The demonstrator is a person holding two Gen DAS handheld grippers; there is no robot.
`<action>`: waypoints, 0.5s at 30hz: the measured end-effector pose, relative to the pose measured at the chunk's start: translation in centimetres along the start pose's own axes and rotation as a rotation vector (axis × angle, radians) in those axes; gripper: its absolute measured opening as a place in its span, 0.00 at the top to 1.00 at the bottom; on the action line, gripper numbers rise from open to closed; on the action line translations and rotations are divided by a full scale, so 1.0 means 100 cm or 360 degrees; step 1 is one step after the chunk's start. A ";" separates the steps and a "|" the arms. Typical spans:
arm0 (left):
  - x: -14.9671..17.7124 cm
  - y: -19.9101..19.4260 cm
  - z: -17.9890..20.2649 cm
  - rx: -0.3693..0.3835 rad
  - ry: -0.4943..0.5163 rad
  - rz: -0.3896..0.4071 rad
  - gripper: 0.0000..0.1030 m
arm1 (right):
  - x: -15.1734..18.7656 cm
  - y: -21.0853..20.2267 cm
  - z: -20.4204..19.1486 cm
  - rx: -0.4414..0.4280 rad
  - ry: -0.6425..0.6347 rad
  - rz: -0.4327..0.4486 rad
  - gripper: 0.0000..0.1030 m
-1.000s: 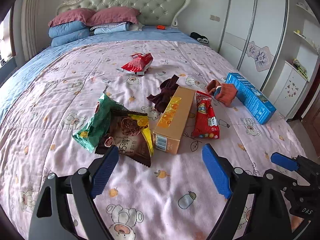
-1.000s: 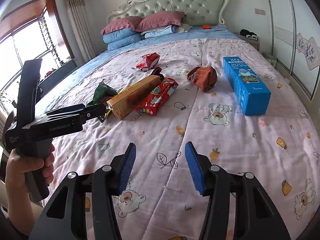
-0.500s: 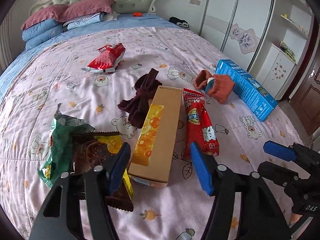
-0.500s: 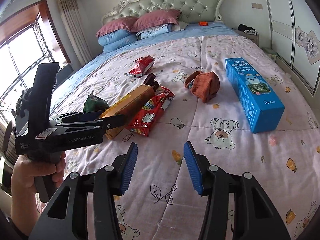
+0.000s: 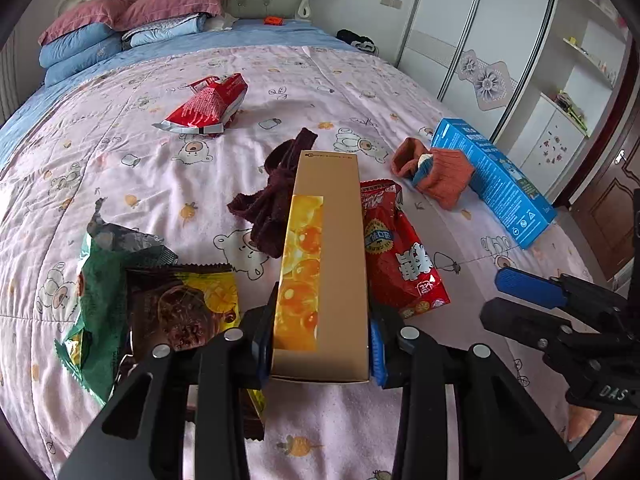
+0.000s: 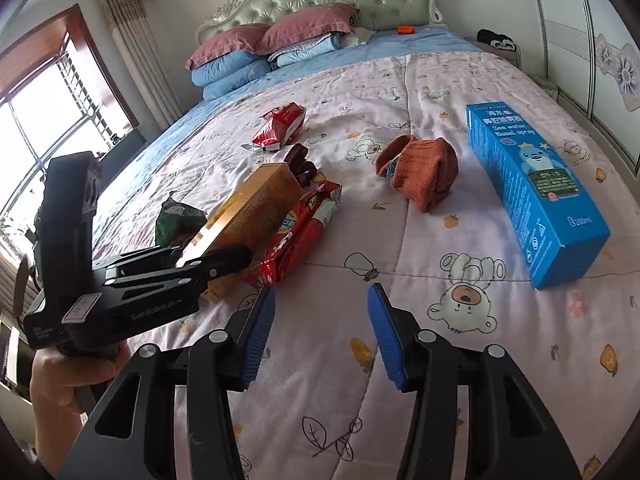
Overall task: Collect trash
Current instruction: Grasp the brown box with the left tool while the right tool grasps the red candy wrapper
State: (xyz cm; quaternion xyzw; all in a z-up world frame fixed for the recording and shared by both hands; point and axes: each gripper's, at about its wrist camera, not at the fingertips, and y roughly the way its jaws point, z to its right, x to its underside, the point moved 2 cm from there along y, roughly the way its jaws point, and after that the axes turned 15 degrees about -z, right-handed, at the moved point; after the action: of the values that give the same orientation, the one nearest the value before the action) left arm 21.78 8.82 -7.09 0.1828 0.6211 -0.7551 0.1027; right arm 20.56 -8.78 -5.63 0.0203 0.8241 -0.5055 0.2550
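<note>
A quilted bed (image 5: 160, 184) carries snack wrappers (image 5: 400, 256), two boxes (image 6: 536, 192), socks (image 6: 424, 172) and pillows (image 5: 132, 12).

The tan box (image 5: 324, 256) is smooth cardboard with a glossy yellow print. The red wrapper (image 5: 400, 256) beside it is shiny crinkled foil plastic (the green bag (image 5: 100, 288) too). The orange sock (image 5: 444, 176) is ribbed knit. The bed (image 5: 120, 168) cover is soft matt quilted cloth.
</note>
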 end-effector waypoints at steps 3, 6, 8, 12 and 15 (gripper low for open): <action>0.005 -0.014 -0.002 0.0001 0.0001 0.0051 0.65 | -0.013 0.014 0.002 -0.0058 0.0066 -0.0051 0.53; 0.008 -0.025 -0.005 0.0017 -0.0012 0.0082 0.65 | -0.024 0.026 -0.001 -0.0160 0.0125 -0.0090 0.53; 0.010 -0.030 -0.006 0.0010 -0.0017 0.0098 0.65 | -0.029 0.031 -0.005 -0.0207 0.0148 -0.0106 0.53; 0.014 -0.034 -0.011 0.0000 -0.0048 0.0097 0.65 | -0.032 0.039 -0.009 -0.0327 0.0182 -0.0128 0.53; 0.017 -0.034 -0.016 -0.0005 -0.0067 0.0087 0.65 | -0.033 0.041 -0.004 -0.0454 0.0250 -0.0141 0.52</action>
State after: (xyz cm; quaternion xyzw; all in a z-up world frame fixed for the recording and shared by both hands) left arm 19.19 11.23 -4.95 0.1836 0.6149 -0.7547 0.1365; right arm 24.49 -5.65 -7.38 -0.0130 0.9049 -0.3911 0.1676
